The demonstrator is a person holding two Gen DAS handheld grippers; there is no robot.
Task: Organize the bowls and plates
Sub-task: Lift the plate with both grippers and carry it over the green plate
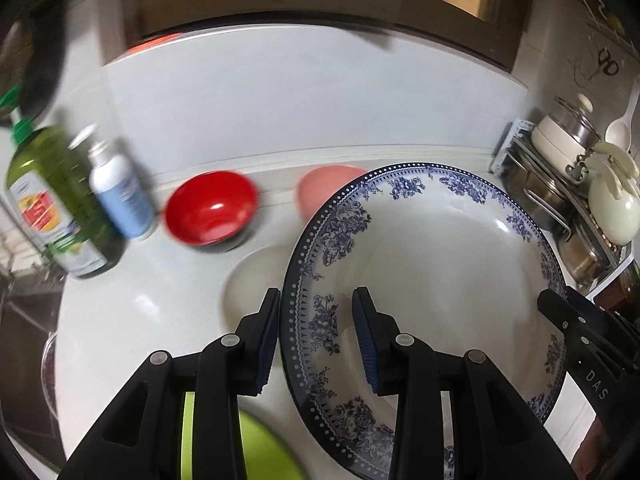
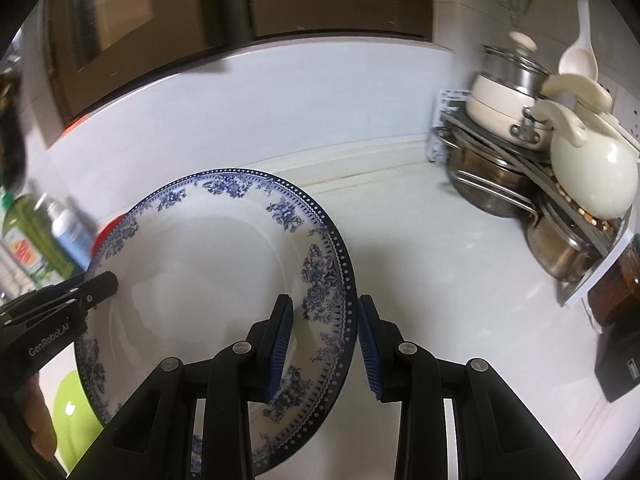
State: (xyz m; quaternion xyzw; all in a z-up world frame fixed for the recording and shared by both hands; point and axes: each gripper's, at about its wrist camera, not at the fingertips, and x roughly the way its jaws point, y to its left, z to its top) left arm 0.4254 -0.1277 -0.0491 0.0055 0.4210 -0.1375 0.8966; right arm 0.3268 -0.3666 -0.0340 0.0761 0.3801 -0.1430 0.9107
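Note:
A large white plate with a blue floral rim [image 1: 432, 264] is held tilted above the white counter. My left gripper [image 1: 316, 336] straddles its left rim, one finger on each side. My right gripper [image 2: 325, 346] straddles its right rim [image 2: 332, 280] the same way. Both look closed around the rim, with a small gap showing. A red bowl [image 1: 212, 212] and a pink bowl [image 1: 320, 188] sit behind on the counter. A lime-green dish [image 1: 256, 444] lies below my left gripper and also shows in the right wrist view [image 2: 72, 412].
A green oil bottle [image 1: 56, 200] and a white-blue spray can [image 1: 120, 196] stand at the left. A metal rack with steel pots [image 2: 500, 184], a cream pot [image 2: 504, 112] and a white kettle [image 2: 592, 168] fills the right corner. A dark box [image 2: 620, 360] sits at the right edge.

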